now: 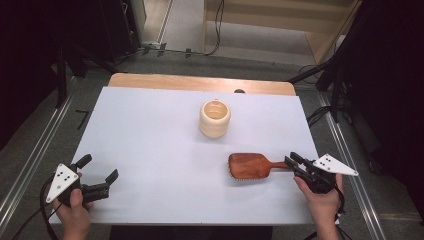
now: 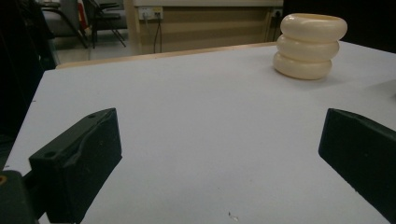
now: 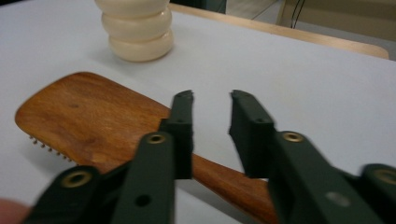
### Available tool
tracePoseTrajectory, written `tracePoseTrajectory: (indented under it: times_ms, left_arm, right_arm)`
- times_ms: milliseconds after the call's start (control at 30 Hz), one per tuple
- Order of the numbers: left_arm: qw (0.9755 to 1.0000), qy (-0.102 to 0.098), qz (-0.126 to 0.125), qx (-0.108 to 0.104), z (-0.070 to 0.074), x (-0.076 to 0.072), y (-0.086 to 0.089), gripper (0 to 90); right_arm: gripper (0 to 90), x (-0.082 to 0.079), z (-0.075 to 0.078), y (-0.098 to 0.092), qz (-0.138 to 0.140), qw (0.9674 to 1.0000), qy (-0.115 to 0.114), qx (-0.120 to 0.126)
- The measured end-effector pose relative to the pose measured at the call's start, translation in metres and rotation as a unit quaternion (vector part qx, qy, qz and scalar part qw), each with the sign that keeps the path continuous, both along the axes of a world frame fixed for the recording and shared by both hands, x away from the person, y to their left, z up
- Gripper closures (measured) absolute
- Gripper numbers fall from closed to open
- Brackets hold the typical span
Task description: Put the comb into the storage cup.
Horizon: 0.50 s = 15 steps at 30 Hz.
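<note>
I have the right tongs [image 1: 294, 160] at the handle of the wooden hairbrush [image 1: 248, 165], which lies bristles-down on the white table [image 1: 150, 150], right of centre and toward the near edge, its handle pointing right at my hand. In the right gripper view the jaws stand partly apart above the handle [image 3: 233, 184], one to each side, with a gap showing between them, so I read them as open and not yet pressing on the wood. The left tongs [image 1: 100, 172] rest at the near left corner, spread wide and empty.

The brush looks rigid and light. Its polished wood is probably slick, so I would expect a hard pinch on the rounded handle to let it twist or slide. I would grip the handle close to where it widens into the paddle: nearer the balance point, so the head droops less on lifting. The bristle side I would leave alone; the pins give no firm surface.

The cream ribbed cup [image 1: 215, 118] stands upright farther back, well apart from the brush.
</note>
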<state>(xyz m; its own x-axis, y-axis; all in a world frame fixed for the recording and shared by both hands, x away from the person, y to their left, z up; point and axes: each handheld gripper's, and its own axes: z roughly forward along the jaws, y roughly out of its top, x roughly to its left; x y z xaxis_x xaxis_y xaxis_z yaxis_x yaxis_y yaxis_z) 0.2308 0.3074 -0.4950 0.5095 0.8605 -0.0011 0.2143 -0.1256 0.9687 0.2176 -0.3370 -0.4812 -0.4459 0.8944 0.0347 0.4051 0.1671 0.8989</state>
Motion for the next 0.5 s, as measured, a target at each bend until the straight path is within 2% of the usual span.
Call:
tracePoseTrajectory:
  times_ms: [133,267,333,500]
  left_arm:
    - [1.0000,0.000,0.000,0.004,0.000,0.000,-0.001,0.0]
    - [0.9998,0.001,-0.002,0.020,0.000,0.001,-0.004,0.0]
    - [0.9998,0.000,-0.004,0.020,-0.001,0.001,-0.005,0.0]
    - [0.9998,0.002,-0.006,0.018,-0.001,0.001,-0.004,0.0]
  right_arm:
    - [87.6,0.012,0.000,-0.006,0.002,0.9996,0.026,-0.010]
    - [87.9,0.026,-0.003,-0.013,0.004,0.9981,0.061,-0.009]
    - [87.9,0.032,-0.004,-0.016,0.009,0.9968,0.078,-0.010]
    - [88.0,0.045,-0.010,-0.021,0.010,0.9936,0.107,-0.034]
